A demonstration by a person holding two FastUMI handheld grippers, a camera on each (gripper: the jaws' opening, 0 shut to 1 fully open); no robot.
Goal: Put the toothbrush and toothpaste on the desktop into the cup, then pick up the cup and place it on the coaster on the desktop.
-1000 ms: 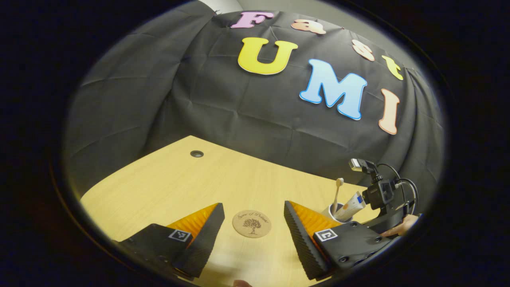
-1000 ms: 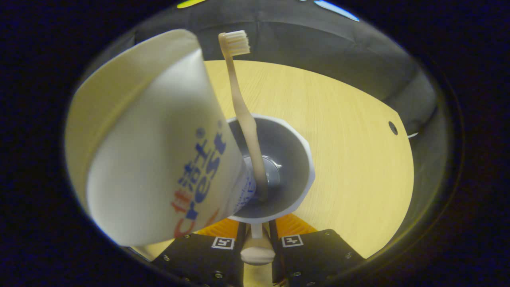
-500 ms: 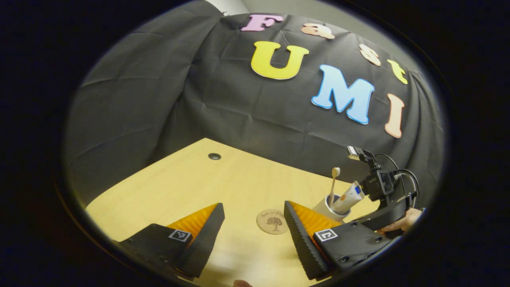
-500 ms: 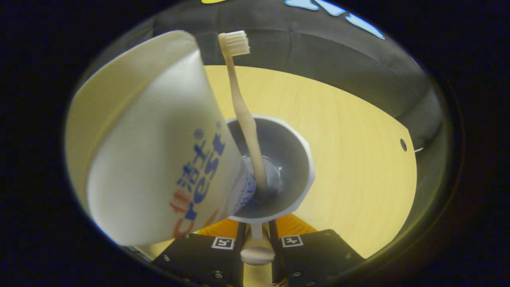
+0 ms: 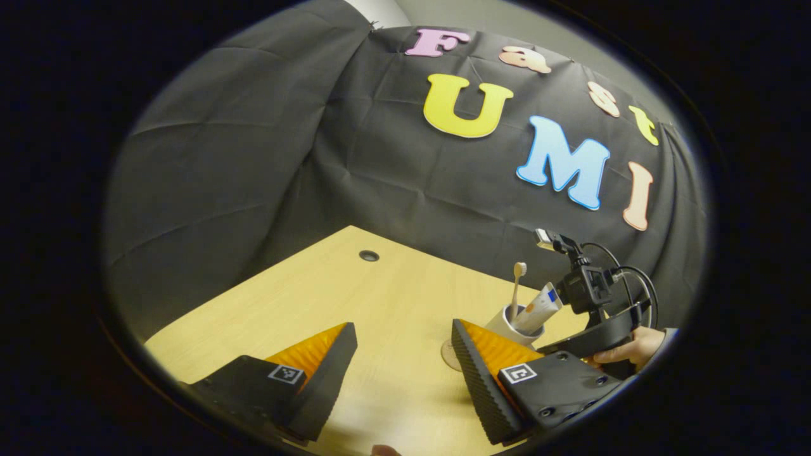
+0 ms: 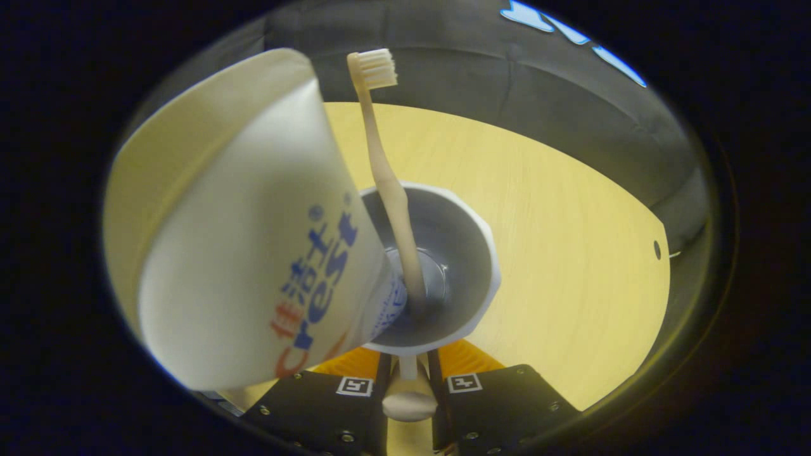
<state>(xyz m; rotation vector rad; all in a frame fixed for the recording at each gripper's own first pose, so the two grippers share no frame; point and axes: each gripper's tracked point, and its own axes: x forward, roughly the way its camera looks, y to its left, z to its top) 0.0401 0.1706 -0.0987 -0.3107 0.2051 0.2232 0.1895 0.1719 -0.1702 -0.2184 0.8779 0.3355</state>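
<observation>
Desktop (image 5: 380, 297): cup (image 6: 443, 278) carried above it, toothpaste (image 6: 253, 253) and toothbrush (image 6: 386, 177) inside. Right gripper (image 6: 408, 380) clamped on cup handle. Left gripper (image 5: 402, 367) spread wide, holding nothing. Coaster (image 5: 448, 354) half hidden behind left finger. Step: carrying cup to coaster. Next: centre over coaster, lower upright, release.

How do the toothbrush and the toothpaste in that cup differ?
The toothbrush is a thin beige stick standing nearly upright; the toothpaste is a fat white tube leaning hard to one side. The toothbrush ends in bristles, the toothpaste in a wide flat crimp, with printing on its side. Both stand with their lower ends inside the white cup, which the right gripper holds by its handle.
</observation>
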